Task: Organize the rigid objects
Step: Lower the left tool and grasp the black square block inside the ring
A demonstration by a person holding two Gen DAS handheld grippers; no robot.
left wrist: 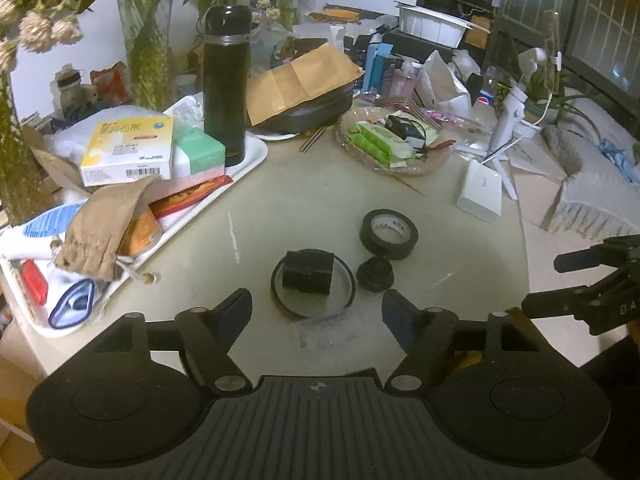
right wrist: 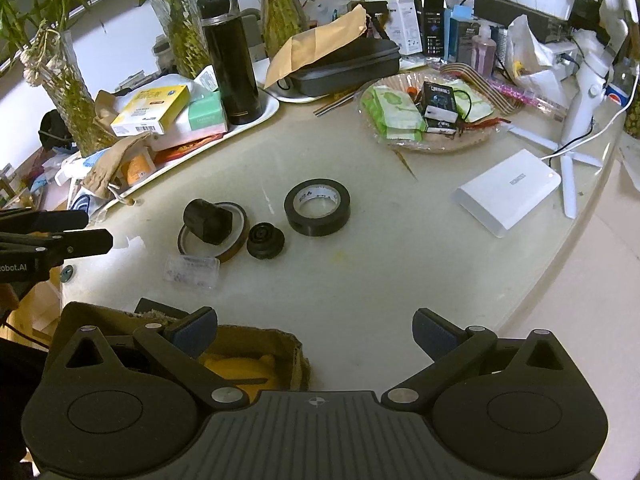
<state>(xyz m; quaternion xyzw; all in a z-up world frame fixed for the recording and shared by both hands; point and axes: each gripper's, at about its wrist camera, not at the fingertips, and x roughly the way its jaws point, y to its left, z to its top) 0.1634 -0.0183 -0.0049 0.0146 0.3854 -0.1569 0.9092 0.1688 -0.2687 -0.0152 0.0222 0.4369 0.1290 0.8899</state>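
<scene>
Black block (left wrist: 308,272) sits loose on the thin tape ring (left wrist: 313,289) at twelve o'clock; left gripper (left wrist: 316,312) and right gripper (right wrist: 314,334), jaws apart, could nudge it off.

White letters reading "obot.AI", the first character cut off by the frame edge, run along the side of the left tool (right wrist: 56,236); the right tool (left wrist: 592,280) carries "D.A" at the picture's edge. A blue, red and white Pepsi logo marks a can (left wrist: 484,101) behind the wicker tray. The yellow-and-white box (left wrist: 128,152) bears Chinese characters and a barcode, too blurred to read. Print on the white power bank (right wrist: 508,190) is illegible.
</scene>
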